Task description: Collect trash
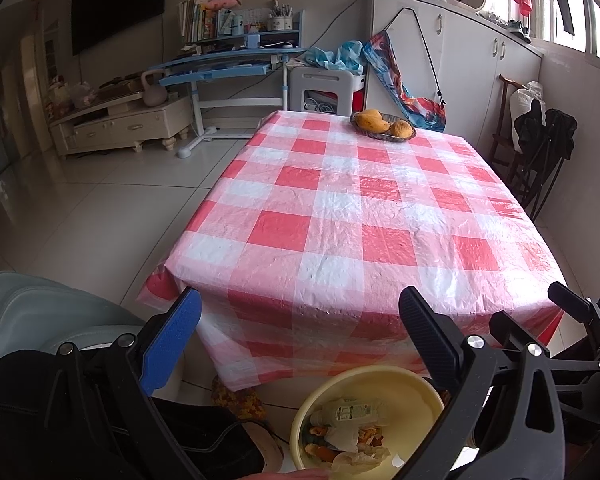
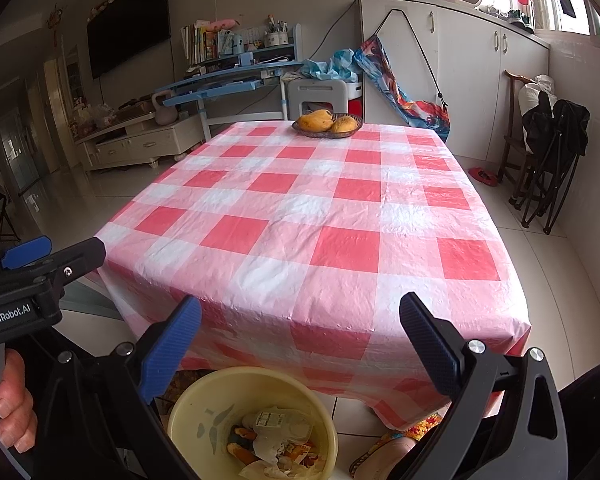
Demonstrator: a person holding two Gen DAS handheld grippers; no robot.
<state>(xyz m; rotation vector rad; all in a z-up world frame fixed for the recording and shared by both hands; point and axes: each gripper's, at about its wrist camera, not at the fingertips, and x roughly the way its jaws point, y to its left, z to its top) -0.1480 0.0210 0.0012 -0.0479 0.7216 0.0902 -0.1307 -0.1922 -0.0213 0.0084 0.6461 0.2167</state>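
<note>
A pale yellow bin [image 1: 404, 384] [image 2: 204, 400] stands on the floor in front of the table. It holds trash [image 1: 352, 432] [image 2: 276, 436]: a crushed plastic bottle, crumpled paper and orange peel. My left gripper [image 1: 300, 328] is open and empty, held above the bin at the table's near edge. My right gripper [image 2: 300, 328] is open and empty, also above the bin. The right gripper shows at the right edge of the left wrist view [image 1: 540, 312]. The left gripper shows at the left edge of the right wrist view [image 2: 52, 252].
The table [image 1: 340, 216] [image 2: 312, 216] has a red and white checked cloth. A basket of mangoes [image 1: 382, 123] [image 2: 327, 123] sits at its far edge. A grey chair [image 1: 40, 312] stands at the left. A folded black chair [image 2: 548, 160] leans at the right wall.
</note>
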